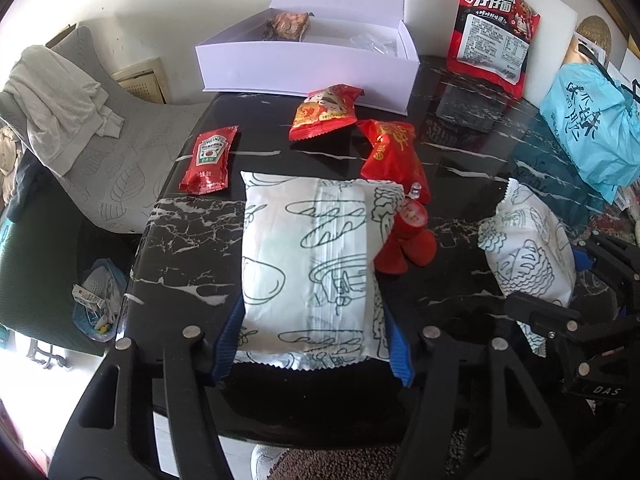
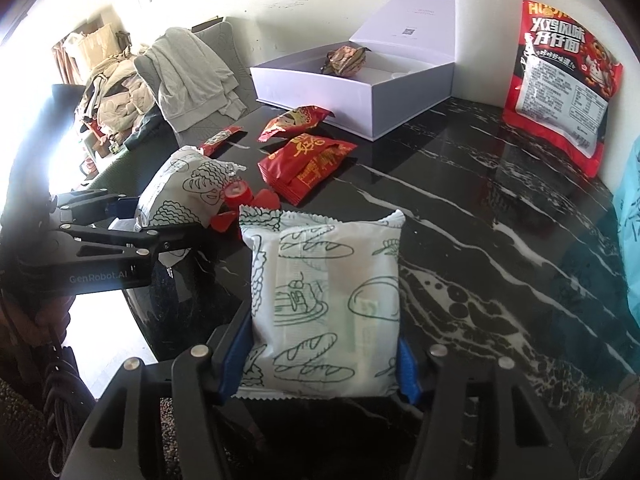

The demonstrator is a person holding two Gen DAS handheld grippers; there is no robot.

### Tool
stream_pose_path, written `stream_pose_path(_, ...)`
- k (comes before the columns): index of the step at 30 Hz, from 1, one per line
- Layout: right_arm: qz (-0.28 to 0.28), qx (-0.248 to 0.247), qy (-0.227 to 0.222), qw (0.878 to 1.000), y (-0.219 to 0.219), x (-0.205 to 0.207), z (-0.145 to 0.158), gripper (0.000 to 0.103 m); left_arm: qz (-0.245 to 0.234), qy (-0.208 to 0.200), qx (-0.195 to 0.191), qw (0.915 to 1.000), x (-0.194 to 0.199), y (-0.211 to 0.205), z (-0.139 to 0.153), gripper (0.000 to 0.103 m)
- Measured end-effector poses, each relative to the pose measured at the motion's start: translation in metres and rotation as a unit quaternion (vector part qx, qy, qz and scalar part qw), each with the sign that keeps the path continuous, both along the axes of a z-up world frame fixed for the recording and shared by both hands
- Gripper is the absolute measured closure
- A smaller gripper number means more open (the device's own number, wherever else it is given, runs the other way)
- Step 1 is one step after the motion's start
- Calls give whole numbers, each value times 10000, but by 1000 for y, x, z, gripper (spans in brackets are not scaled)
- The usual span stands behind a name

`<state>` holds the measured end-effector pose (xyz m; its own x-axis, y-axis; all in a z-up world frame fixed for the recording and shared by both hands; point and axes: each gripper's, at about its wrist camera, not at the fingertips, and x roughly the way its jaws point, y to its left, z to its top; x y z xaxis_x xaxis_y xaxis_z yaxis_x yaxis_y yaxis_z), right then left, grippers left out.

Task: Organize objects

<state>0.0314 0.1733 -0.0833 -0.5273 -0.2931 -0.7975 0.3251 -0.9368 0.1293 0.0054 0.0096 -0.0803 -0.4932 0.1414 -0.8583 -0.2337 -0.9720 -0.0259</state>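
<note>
My left gripper (image 1: 312, 344) clamps white bread pack (image 1: 312, 264), blue pads (image 1: 228, 340) at pack's 9 and 3. My right gripper (image 2: 320, 364) clamps second pack (image 2: 324, 300), same way. Both packs on black table (image 2: 500, 220); open white box (image 1: 304, 68) at 12.

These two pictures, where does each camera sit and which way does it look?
Left wrist view: on the left gripper, looking down along its jaws, which clamp a white bread packet; the right gripper shows at the right edge.
Right wrist view: on the right gripper, looking down along its jaws at a second white bread packet they clamp; the left gripper and a hand show at left.
Both share the black marble table, white box and red snack packets.
</note>
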Motion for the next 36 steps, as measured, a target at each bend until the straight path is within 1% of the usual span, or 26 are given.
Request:
stream_pose_path(6, 145, -93, 92, 9998, 0, -1, 11, 43, -86, 12, 49, 10000, 3, 3, 12, 45)
stream_pose_path(9, 169, -135, 165, 9996, 2, -1, 19, 43, -58, 73, 95, 9999, 3, 2, 21, 45)
stream_pose_path(13, 187, -158, 153, 9996, 3, -4, 26, 43, -49, 180, 114, 9998, 2, 3, 33, 45)
stream_pose_path(18, 217, -104, 210, 9995, 5, -9, 35, 43, -34, 244, 86, 9997, -1, 4, 41, 45)
stream_pose_path(22, 305, -9, 312, 9990, 4, -12, 44, 43, -47, 195, 214, 9996, -4, 3, 45, 45)
stream_pose_path(26, 381, 63, 387, 9985, 3, -15, 51, 43, -66, 294, 67, 9995, -7, 5, 51, 45)
stream_pose_path(30, 438, 82, 477, 9979, 2, -20, 58, 43, -88, 412, 51, 9991, -11, 5, 60, 46)
stream_pose_path(31, 465, 87, 521, 9975, 2, -21, 61, 43, -92, 459, 46, 9989, -11, 6, 63, 50)
stream_pose_path(32, 482, 80, 547, 9973, 1, -23, 63, 43, -94, 512, 39, 9986, -12, 6, 67, 57)
stream_pose_path(34, 525, 54, 583, 9969, 1, -27, 68, 43, -149, 582, 54, 9982, -16, 7, 73, 57)
stream_pose_path(36, 590, 34, 620, 9963, 0, -32, 70, 43, -169, 587, 75, 9981, -22, 7, 72, 57)
